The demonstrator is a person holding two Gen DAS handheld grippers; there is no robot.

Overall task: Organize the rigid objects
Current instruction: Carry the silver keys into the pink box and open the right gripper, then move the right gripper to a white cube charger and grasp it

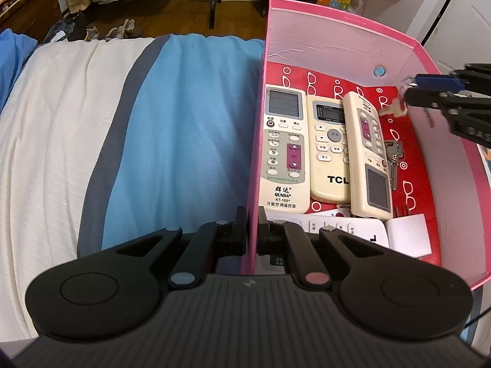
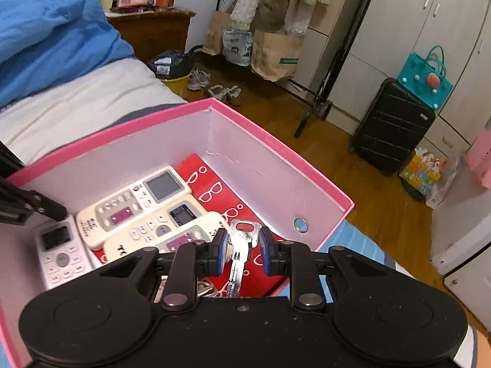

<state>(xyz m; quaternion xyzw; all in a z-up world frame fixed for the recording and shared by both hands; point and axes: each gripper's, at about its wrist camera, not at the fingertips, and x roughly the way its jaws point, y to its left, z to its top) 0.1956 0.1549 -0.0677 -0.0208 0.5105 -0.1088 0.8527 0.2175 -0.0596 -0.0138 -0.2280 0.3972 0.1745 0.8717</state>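
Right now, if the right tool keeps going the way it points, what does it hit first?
Probably the red patterned floor of the pink box, beside the cream remotes. The right tool angles down into the box with a silver key between its fingers, so the key would likely touch first. Depth is unclear.

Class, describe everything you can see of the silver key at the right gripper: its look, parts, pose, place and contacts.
The silver key looks like shiny metal, with a squarish head pierced by a rectangular hole and a long grooved blade. It stands between the blue-padded fingers of the right gripper, head pointing away from the camera, above the pink box and its red patterned floor. Whether both pads press on it is unclear. The left wrist view shows a pale tag beside it.
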